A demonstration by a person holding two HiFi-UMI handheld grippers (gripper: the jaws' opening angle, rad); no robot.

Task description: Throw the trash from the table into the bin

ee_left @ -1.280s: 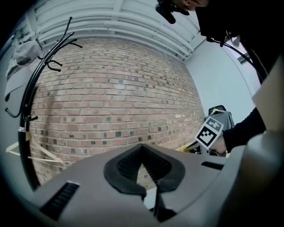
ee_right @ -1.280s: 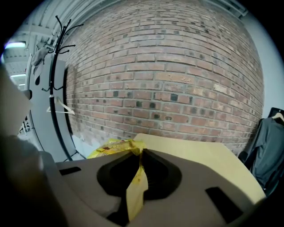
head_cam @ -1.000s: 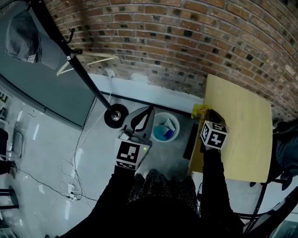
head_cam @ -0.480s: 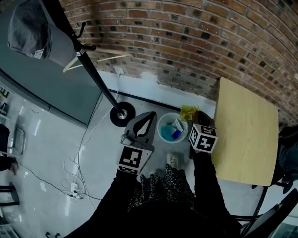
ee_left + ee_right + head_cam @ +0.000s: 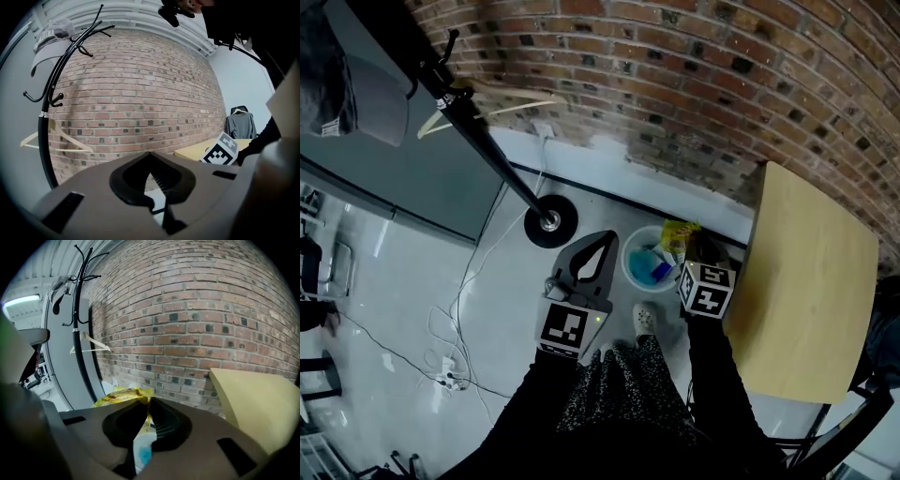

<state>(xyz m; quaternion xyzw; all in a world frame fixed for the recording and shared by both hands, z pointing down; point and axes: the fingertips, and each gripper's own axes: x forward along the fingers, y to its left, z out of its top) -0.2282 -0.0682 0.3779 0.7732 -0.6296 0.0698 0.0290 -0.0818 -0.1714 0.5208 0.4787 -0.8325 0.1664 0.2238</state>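
Brick wall (image 5: pixel 694 84) dead ahead of me, black coat stand (image 5: pixel 483 150) in front of it, wooden hanger (image 5: pixel 502 110) and grey cap (image 5: pixel 366 108) hanging on it.

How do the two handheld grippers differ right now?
The right gripper pinches a yellow wrapper in its jaws; the left gripper has its jaws shut on nothing. The right gripper is at the bin rim beside the table; the left gripper is over the floor on the bin's other side. Both carry a cube with square markers.
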